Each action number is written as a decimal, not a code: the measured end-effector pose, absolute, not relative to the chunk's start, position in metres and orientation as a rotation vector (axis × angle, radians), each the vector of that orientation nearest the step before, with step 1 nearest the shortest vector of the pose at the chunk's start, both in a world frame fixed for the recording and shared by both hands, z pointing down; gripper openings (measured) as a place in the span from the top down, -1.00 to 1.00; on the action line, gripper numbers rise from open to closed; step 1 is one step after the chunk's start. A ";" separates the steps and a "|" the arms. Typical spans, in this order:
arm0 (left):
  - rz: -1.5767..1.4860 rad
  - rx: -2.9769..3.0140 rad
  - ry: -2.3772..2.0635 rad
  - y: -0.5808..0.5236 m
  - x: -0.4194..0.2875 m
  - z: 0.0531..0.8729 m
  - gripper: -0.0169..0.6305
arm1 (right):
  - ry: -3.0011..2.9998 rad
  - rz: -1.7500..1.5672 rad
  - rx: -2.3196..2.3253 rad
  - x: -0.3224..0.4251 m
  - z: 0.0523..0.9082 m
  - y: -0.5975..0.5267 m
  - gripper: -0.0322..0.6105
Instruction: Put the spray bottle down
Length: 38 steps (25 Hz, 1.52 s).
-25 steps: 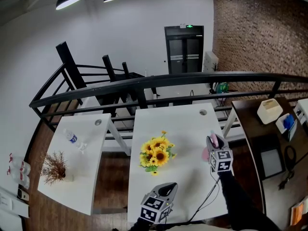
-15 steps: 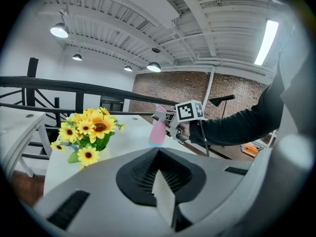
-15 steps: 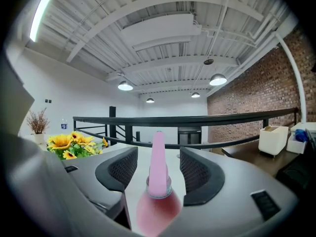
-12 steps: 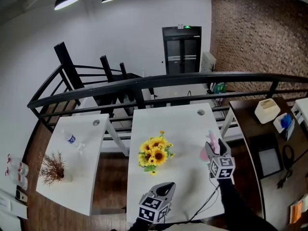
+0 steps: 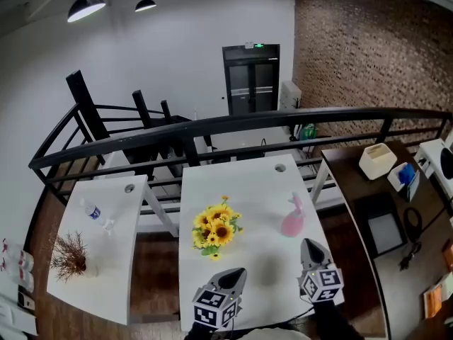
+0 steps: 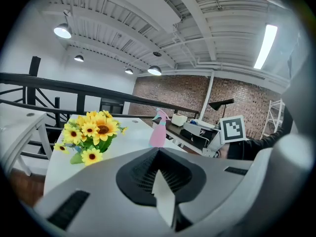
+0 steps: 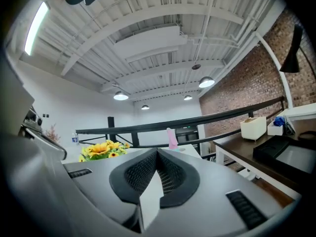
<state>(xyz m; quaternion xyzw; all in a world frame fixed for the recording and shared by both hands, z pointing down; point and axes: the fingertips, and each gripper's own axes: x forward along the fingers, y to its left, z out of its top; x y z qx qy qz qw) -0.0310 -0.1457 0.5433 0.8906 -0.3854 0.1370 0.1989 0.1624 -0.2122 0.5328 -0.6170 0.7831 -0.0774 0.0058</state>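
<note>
White tabletop (image 5: 248, 179) bears the pink spray bottle (image 5: 292, 217) upright beside the sunflowers (image 5: 214, 227), apart from our right gripper (image 5: 309, 246), its jaws together on nothing. Our left gripper (image 5: 234, 275) is closed and empty too. We judge the bottle placed, so we should avoid nudging it.

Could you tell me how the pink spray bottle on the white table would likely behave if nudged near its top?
The spray bottle stands upright, narrow neck over wider base, so a high nudge would probably tip it. Its pink body looks like plastic, likely light. On the smooth table, it may slide.
</note>
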 end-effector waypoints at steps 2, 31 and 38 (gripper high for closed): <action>0.375 2.499 -1.079 -0.145 -0.032 0.540 0.91 | 2.505 -0.247 -1.854 0.149 0.522 -0.203 0.89; 0.347 2.529 -1.145 -0.129 -0.035 0.504 0.91 | 2.740 -0.295 -1.603 0.091 0.482 -0.170 0.89; 0.341 2.528 -1.152 -0.125 -0.036 0.503 0.91 | 2.728 -0.299 -1.586 0.090 0.480 -0.167 0.89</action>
